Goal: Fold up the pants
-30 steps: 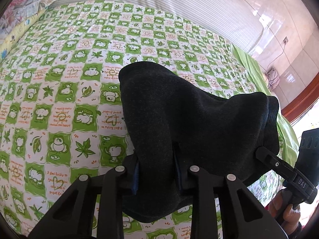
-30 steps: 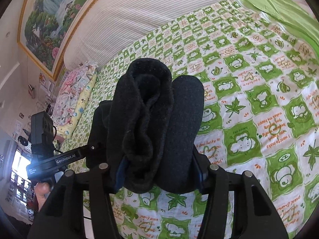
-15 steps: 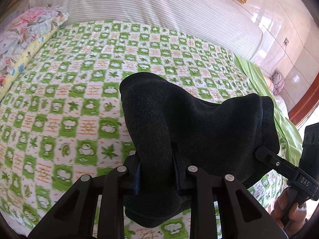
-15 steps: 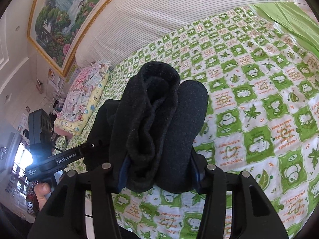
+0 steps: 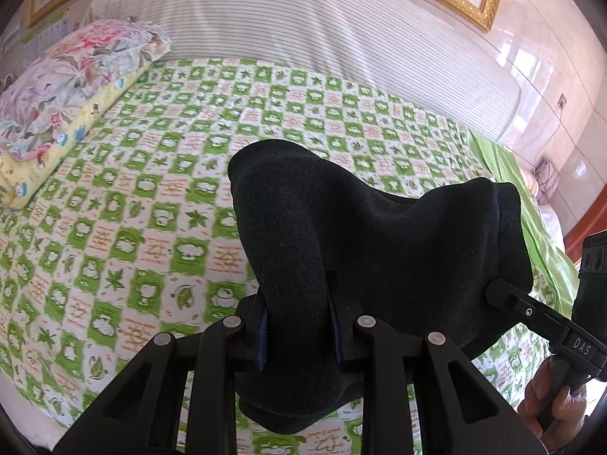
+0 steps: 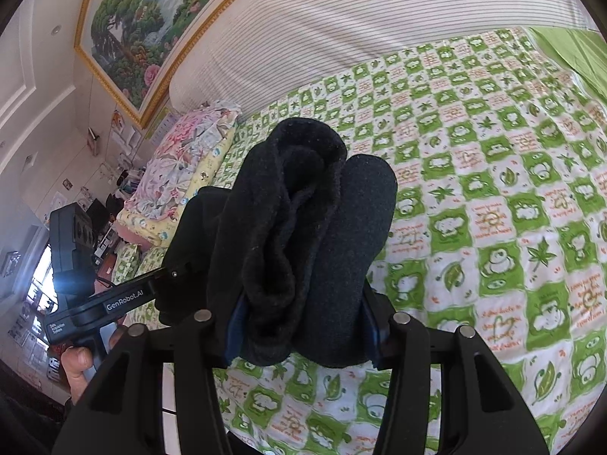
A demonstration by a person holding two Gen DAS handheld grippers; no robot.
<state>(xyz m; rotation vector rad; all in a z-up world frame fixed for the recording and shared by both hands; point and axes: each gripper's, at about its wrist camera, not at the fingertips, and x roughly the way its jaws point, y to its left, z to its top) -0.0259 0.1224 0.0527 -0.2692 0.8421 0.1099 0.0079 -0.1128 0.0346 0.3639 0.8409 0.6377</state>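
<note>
The dark folded pants (image 5: pixel 379 250) hang between my two grippers, held in the air above the bed. My left gripper (image 5: pixel 297 337) is shut on one end of the pants, the cloth bulging up between its fingers. My right gripper (image 6: pixel 301 335) is shut on the other end, a thick bunch of several layers (image 6: pixel 303 235). The right gripper also shows in the left wrist view (image 5: pixel 546 326) at the right, the left gripper in the right wrist view (image 6: pixel 114 299) at the left. The fingertips are hidden by cloth.
The bed has a green and white checked sheet (image 5: pixel 151 204) (image 6: pixel 512 189). A floral pillow (image 5: pixel 64 87) (image 6: pixel 182 163) lies at its left. A striped headboard (image 5: pixel 303 38) and a framed painting (image 6: pixel 151 19) stand behind. A green blanket (image 5: pixel 531 204) lies at the right edge.
Both grippers have risen and pulled back from the bed with the pants held. The pillow and headboard have come into fuller view.
</note>
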